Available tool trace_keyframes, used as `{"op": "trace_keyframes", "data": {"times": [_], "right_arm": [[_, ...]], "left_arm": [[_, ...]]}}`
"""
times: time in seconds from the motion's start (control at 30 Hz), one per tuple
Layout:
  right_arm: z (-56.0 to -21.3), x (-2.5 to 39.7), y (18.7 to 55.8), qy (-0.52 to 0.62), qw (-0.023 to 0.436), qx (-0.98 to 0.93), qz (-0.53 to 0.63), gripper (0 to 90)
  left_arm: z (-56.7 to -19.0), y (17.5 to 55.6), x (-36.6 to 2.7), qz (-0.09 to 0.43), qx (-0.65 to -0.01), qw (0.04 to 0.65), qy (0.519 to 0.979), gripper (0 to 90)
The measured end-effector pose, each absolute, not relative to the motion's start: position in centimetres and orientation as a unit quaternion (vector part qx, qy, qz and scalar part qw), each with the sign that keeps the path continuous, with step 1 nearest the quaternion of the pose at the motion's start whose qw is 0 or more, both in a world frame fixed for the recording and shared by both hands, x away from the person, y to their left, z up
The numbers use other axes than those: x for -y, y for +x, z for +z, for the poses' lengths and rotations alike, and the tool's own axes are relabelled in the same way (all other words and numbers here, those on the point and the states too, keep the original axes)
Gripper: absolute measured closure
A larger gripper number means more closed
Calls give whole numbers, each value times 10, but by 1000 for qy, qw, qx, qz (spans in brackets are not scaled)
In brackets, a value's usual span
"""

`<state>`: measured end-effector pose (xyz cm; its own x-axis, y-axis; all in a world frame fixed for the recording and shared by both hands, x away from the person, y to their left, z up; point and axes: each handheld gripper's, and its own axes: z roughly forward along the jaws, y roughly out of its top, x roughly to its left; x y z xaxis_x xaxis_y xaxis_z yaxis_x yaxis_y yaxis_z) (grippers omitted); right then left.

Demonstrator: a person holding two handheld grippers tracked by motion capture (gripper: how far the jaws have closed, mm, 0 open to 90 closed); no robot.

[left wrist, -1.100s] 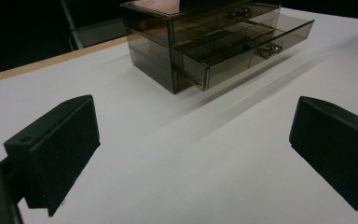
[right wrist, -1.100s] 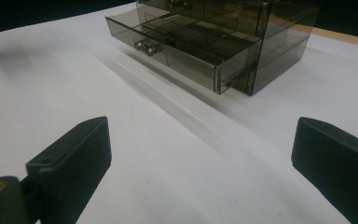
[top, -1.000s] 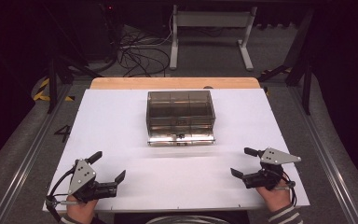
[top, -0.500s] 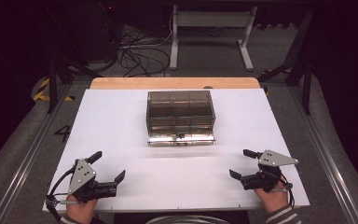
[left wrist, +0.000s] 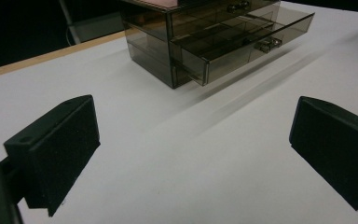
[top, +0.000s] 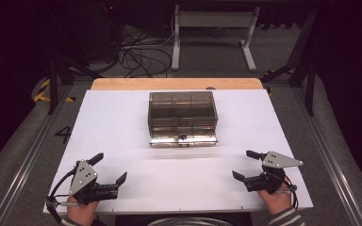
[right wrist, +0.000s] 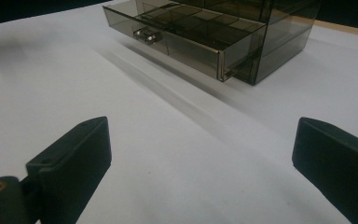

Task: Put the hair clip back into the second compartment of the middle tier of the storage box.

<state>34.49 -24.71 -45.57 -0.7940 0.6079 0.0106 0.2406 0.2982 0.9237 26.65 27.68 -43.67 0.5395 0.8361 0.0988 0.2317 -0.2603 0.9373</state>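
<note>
High view shows your left hand-held gripper and right hand-held gripper both wide, empty, the smoky drawer box well ahead, its drawer seemingly open.

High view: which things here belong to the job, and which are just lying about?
In the job:
- smoked-plastic drawer box, one drawer pulled out
- left gripper, open
- right gripper, open

Lying about:
- cables on the floor
- white metal stand behind the table
</note>
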Motion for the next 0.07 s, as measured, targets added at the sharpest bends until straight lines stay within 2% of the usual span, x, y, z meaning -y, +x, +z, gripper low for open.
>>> {"op": "trace_keyframes", "data": {"times": [0.07], "right_arm": [[-456,247,345,269,176,-787,527,51]], "left_arm": [[-437,266,-277,314,-364,485,730,23]]}}
